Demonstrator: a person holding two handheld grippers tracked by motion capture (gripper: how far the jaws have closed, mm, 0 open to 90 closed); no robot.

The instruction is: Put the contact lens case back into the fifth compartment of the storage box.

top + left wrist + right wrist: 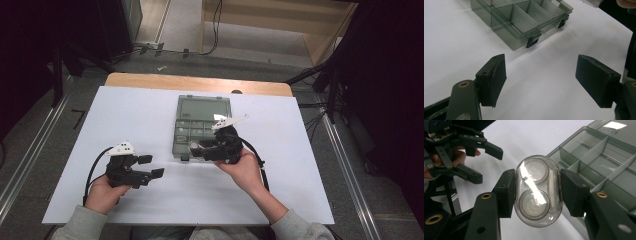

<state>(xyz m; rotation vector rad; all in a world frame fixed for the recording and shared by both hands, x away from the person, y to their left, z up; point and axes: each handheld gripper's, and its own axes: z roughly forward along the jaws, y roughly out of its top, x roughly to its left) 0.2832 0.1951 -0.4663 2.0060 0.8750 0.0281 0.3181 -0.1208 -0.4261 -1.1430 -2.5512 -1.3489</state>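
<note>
Holding an unlabelled clear capsule, right gripper

Bare white desk left of and in front of compartment box: free passage. Right tongs with capsule crowd box's near edge.
</note>
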